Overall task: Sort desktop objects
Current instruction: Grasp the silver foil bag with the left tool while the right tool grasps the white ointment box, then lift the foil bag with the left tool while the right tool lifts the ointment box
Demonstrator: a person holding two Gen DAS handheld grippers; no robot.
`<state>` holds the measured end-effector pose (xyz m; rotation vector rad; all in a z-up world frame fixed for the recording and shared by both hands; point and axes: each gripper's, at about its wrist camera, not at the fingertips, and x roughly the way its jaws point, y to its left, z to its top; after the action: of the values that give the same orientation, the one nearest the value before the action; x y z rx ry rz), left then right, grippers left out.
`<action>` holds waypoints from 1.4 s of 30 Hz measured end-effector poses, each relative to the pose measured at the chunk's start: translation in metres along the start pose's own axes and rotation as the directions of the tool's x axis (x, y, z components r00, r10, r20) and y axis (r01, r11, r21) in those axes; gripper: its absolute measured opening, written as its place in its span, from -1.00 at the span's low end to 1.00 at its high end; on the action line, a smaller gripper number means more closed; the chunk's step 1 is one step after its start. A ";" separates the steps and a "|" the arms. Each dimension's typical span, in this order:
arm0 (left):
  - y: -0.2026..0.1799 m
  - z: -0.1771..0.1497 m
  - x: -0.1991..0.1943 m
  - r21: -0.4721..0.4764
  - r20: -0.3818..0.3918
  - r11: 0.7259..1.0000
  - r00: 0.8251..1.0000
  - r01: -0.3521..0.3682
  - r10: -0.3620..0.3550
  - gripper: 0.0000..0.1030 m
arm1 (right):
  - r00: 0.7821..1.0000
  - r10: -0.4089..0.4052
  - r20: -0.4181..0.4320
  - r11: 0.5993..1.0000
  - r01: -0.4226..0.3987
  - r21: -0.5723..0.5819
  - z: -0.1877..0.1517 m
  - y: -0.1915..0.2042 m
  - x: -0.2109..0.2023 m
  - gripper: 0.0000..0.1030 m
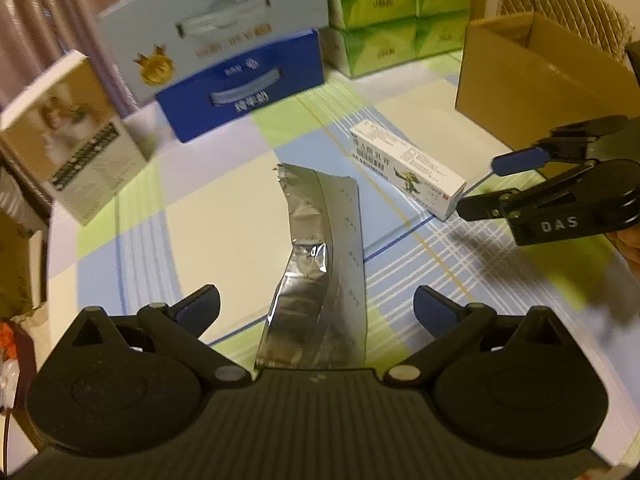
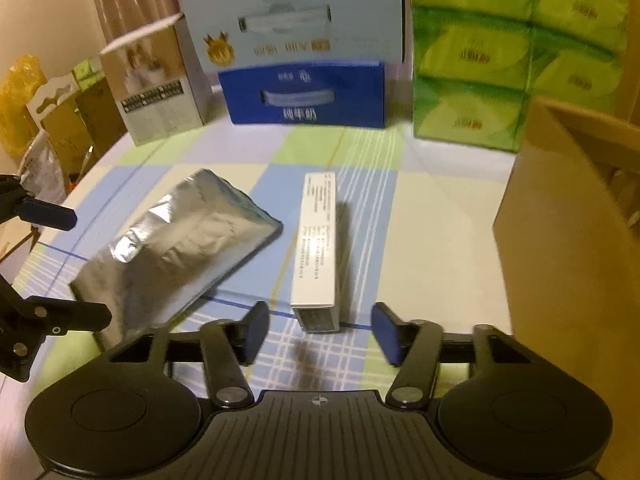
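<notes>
The right gripper [image 2: 318, 334] hovers over a checked tablecloth [image 2: 420, 240], its blue-padded jaws parted and empty, the near end of a white carton [image 2: 316, 248] lying just ahead of the gap and touching neither pad. To its left, the left gripper [image 1: 316, 312] also stands wide open and holds nothing, a crumpled silver foil pouch [image 1: 320, 264] lying on the cloth between and beyond its fingers. Pouch and carton lie side by side near the table's middle. A brown cardboard box [image 2: 568, 264] stands at the right edge; along the far side stand a blue carton [image 2: 304, 94], a pale carton [image 2: 292, 24] behind it, and stacked green tissue packs [image 2: 516, 52].
</notes>
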<state>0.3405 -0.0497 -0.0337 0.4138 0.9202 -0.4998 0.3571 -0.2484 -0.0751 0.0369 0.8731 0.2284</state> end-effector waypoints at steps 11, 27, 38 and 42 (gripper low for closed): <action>0.014 0.019 0.054 -0.009 -0.083 0.997 0.993 0.079 -0.080 0.67 | 0.999 -0.003 -0.032 0.999 0.002 -0.043 0.015 0.006 0.035 -0.30; -0.010 0.003 0.054 0.003 -0.177 0.992 0.976 0.129 -0.126 -0.16 | 0.994 -0.009 -0.108 1.000 0.008 -0.007 -0.018 0.027 0.001 -0.56; -0.085 -0.090 -0.024 -0.008 -0.181 0.984 0.967 0.181 -0.179 -0.17 | 0.988 -0.002 -0.153 0.998 0.012 0.065 -0.125 0.049 -0.102 -0.55; -0.100 -0.111 -0.043 -0.036 -0.180 0.981 0.964 0.192 -0.195 -0.15 | 0.985 0.005 -0.175 0.998 0.007 0.066 -0.149 0.056 -0.126 -0.55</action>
<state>0.1901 -0.0607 -0.0707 0.3584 1.1495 -0.6388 0.1552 -0.2300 -0.0693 0.0795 1.0560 0.2034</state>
